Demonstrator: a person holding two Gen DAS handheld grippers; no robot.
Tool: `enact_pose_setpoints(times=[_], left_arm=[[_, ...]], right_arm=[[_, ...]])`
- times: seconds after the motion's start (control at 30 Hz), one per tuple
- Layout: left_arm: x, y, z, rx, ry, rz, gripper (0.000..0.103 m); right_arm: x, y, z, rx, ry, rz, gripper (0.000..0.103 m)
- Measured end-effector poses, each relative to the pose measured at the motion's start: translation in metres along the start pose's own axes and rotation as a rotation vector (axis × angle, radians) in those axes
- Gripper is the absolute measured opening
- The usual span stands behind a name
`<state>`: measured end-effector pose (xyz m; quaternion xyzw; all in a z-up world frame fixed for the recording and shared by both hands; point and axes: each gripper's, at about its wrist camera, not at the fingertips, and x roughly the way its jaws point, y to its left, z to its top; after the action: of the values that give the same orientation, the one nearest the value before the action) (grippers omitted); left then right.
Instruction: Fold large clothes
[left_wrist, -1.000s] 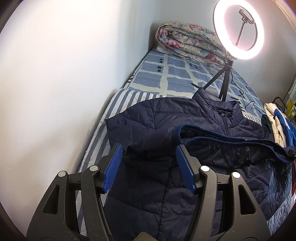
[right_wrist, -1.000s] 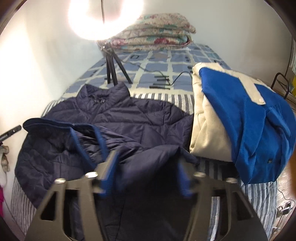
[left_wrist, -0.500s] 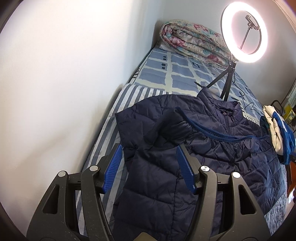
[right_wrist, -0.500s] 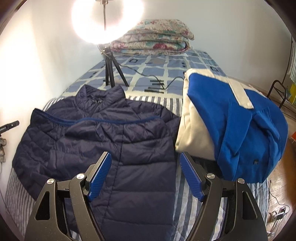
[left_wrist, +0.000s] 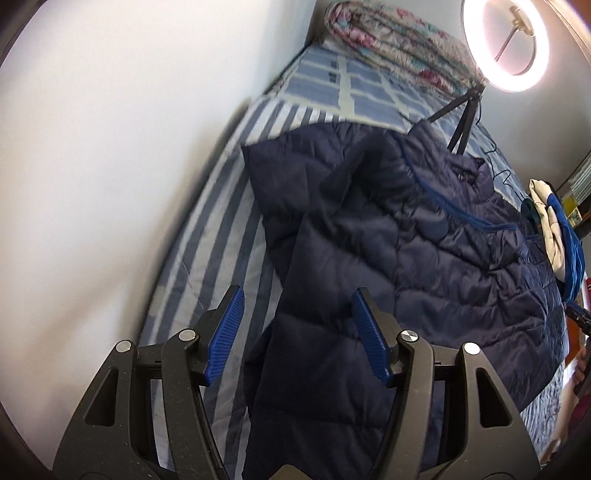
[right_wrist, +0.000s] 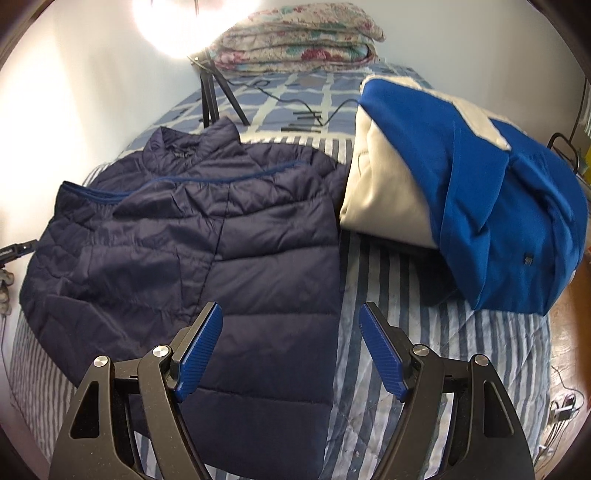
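Note:
A navy quilted puffer jacket (left_wrist: 424, 258) lies flat on the striped bed sheet (left_wrist: 221, 236), folded over itself with a blue trim line across its upper part. It also shows in the right wrist view (right_wrist: 192, 251). My left gripper (left_wrist: 297, 332) is open and empty, above the jacket's left edge near the hem. My right gripper (right_wrist: 290, 347) is open and empty, above the jacket's right edge, where it meets the sheet (right_wrist: 388, 277).
A folded blue and cream garment (right_wrist: 461, 184) lies right of the jacket. A ring light on a tripod (left_wrist: 504, 40) stands behind the collar, with cables (right_wrist: 306, 118) on the checked cover. A rolled floral quilt (right_wrist: 295, 37) lies at the head. A white wall (left_wrist: 110, 147) borders the left.
Both grippers let go of the jacket's raised flap; it now lies folded flat. Both grippers have drawn back toward the hem and stand open.

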<state>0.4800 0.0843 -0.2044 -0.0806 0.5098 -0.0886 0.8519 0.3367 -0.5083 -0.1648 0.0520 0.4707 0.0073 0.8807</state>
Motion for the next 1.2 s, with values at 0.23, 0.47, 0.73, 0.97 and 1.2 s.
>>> enact_pose_setpoints(times=[0.23, 0.47, 0.73, 0.97, 1.2], left_arm=[[0.018, 0.003, -0.007, -0.024, 0.041, -0.01, 0.062], [0.023, -0.007, -0.007, 0.006, 0.052, -0.013, 0.044], [0.017, -0.008, -0.004, 0.028, 0.022, 0.043, 0.067], [0.023, 0.014, -0.001, -0.076, 0.043, -0.022, 0.069], [0.027, -0.001, -0.005, -0.021, 0.047, -0.023, 0.053]], right_arm=[[0.019, 0.0, -0.005, 0.018, 0.053, 0.022, 0.076], [0.028, 0.004, -0.007, 0.015, 0.075, 0.047, 0.076], [0.03, 0.005, -0.004, 0.013, 0.075, 0.047, 0.076], [0.031, -0.003, -0.007, 0.051, 0.079, 0.064, 0.076], [0.037, 0.0, -0.006, 0.055, 0.092, 0.083, 0.076]])
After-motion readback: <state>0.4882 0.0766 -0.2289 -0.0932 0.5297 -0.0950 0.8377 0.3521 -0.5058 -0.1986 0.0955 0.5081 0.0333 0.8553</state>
